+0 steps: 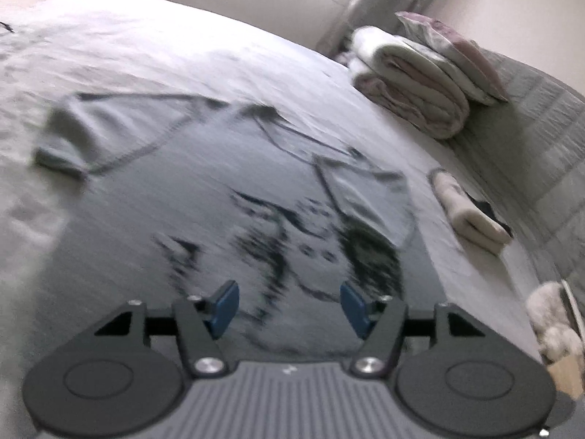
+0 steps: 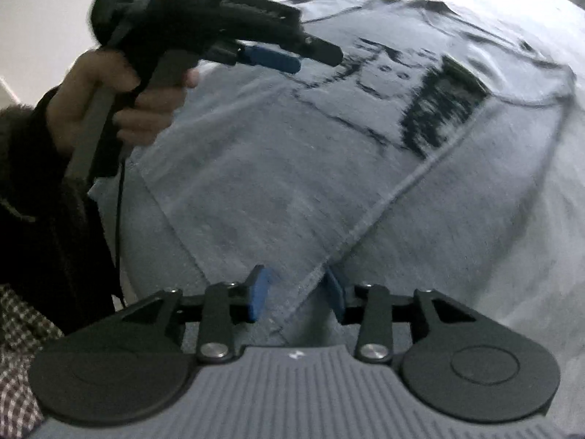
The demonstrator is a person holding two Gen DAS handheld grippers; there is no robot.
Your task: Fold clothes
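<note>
While the grey T-shirt (image 1: 219,190) lies spread on the bed (image 1: 153,36), printed side up and one side folded across the front, we see the left gripper (image 1: 289,307) released above its print, blue pads well apart, nothing between them. The right gripper (image 2: 298,294) is also released: a corner of the folded hem sits between its pads, which do not press on it. In the right wrist view, a hand (image 2: 120,102) at ten o'clock holds the left gripper. Folded laundry (image 1: 413,80) lies at two o'clock in the left wrist view, a folded towel (image 1: 471,212) at three.
</note>
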